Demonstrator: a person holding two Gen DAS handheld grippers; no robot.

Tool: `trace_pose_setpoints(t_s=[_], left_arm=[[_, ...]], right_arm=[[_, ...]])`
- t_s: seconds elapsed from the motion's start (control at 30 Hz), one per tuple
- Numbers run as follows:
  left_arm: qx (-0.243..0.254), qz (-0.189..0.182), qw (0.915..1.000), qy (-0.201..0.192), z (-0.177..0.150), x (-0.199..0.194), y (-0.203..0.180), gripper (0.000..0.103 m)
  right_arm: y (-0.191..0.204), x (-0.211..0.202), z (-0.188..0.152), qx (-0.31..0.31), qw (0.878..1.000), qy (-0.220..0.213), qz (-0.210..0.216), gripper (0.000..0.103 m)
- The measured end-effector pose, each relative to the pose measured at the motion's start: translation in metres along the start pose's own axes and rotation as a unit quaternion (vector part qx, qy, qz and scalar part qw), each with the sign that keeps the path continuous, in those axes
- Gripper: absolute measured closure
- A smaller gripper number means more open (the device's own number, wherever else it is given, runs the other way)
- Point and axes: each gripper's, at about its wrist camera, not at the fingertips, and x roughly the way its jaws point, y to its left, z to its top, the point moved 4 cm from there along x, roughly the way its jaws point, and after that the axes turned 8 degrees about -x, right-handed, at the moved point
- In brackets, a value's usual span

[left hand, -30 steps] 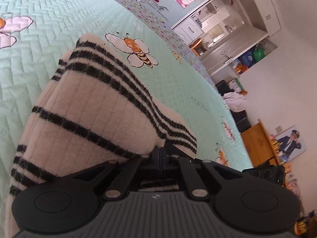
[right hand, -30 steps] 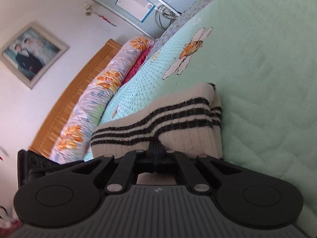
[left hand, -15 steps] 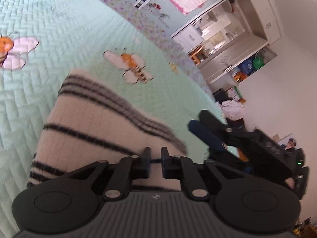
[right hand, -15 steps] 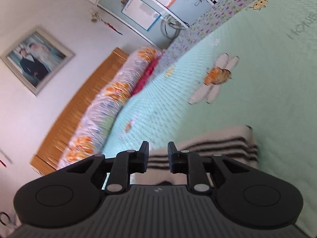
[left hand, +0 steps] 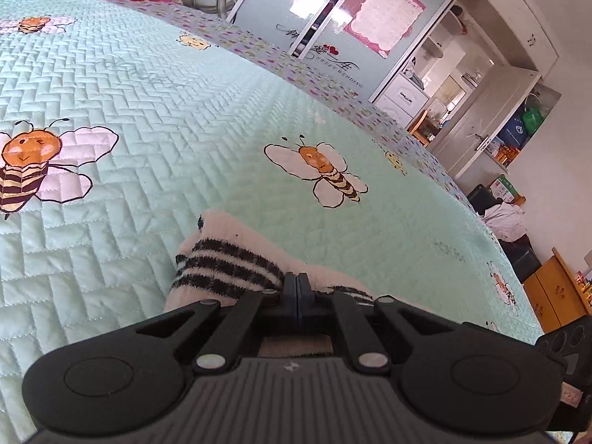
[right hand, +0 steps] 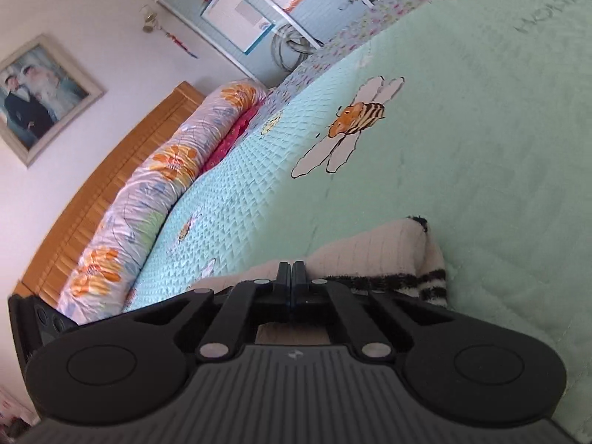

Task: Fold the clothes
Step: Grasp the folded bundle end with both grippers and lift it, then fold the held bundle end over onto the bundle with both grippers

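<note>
Both grippers' fingers reclosed empty after releasing folded striped sweater (left hand: 225, 266) onto quilt (left hand: 185, 118).

Cream knit garment (left hand: 225, 259) w/ black stripes, folded, lying on bed quilt (left hand: 155, 118)

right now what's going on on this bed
A person is folding a cream sweater with black stripes on a mint quilted bedspread with bee prints, using two handheld grippers. The left gripper and the right gripper both have their jaws together, each just at the garment's near edge; whether fabric is pinched cannot be told. The sweater lies in a compact bundle on the bed.
</note>
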Motion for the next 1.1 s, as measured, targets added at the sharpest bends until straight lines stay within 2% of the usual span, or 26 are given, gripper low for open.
trace_pose_setpoints(t_s=[0.1,0.23,0.3,0.37,0.43,0.5,0.57,0.6,0.63,0.67,0.7,0.73,0.87,1.0,1.1], left_arm=[[0.02,0.012,0.9996,-0.016,-0.005,0.001,-0.007,0.099],[0.043,0.024,0.9986,-0.018,-0.004,0.002,-0.012,0.099],[0.048,0.025,0.9984,-0.018,-0.004,0.002,-0.014,0.099],[0.057,0.029,0.9978,-0.019,-0.005,0.001,-0.015,0.1],[0.063,0.034,0.9972,-0.021,-0.005,0.001,-0.017,0.1],[0.068,0.038,0.9967,-0.022,-0.006,0.001,-0.018,0.1],[0.07,0.04,0.9965,-0.022,-0.006,0.001,-0.018,0.1],[0.07,0.039,0.9965,-0.021,-0.006,0.001,-0.018,0.1],[0.07,0.039,0.9966,-0.021,-0.006,0.001,-0.017,0.1],[0.07,0.038,0.9966,-0.02,-0.006,0.002,-0.017,0.1],[0.072,0.039,0.9965,-0.02,-0.007,0.001,-0.017,0.1],[0.075,0.04,0.9962,-0.021,-0.008,0.001,-0.018,0.1],[0.081,0.048,0.9954,-0.021,-0.008,0.002,-0.021,0.1],[0.09,0.06,0.9941,-0.009,-0.002,-0.002,-0.027,0.1],[0.106,0.083,0.9909,0.012,0.015,-0.013,-0.039,0.099]], right_arm=[[0.0,0.004,-0.002,-0.007,1.0,-0.004,-0.005,0.103],[0.007,0.005,0.0,-0.024,1.0,-0.001,-0.019,0.103],[0.009,0.004,0.006,-0.018,1.0,0.012,-0.021,0.103],[0.022,-0.004,0.019,-0.014,0.999,0.024,-0.042,0.103],[0.044,-0.02,0.034,-0.011,0.998,0.004,-0.055,0.09],[0.062,-0.036,0.039,0.026,0.999,-0.025,-0.018,0.083],[0.062,-0.041,0.026,0.08,0.996,-0.04,-0.026,0.072],[0.054,-0.038,0.014,0.101,0.993,-0.038,-0.044,0.071],[0.045,-0.034,0.001,0.122,0.99,-0.034,-0.064,0.072],[0.038,-0.031,-0.01,0.109,0.991,-0.04,-0.072,0.097],[0.031,-0.029,-0.02,0.091,0.992,-0.046,-0.079,0.103],[0.024,-0.026,-0.031,0.074,0.992,-0.053,-0.086,0.103],[0.028,-0.019,-0.03,0.041,0.993,-0.042,-0.099,0.103],[0.026,-0.018,-0.03,0.038,0.994,-0.042,-0.096,0.103],[0.027,-0.018,-0.03,0.037,0.994,-0.043,-0.095,0.103]])
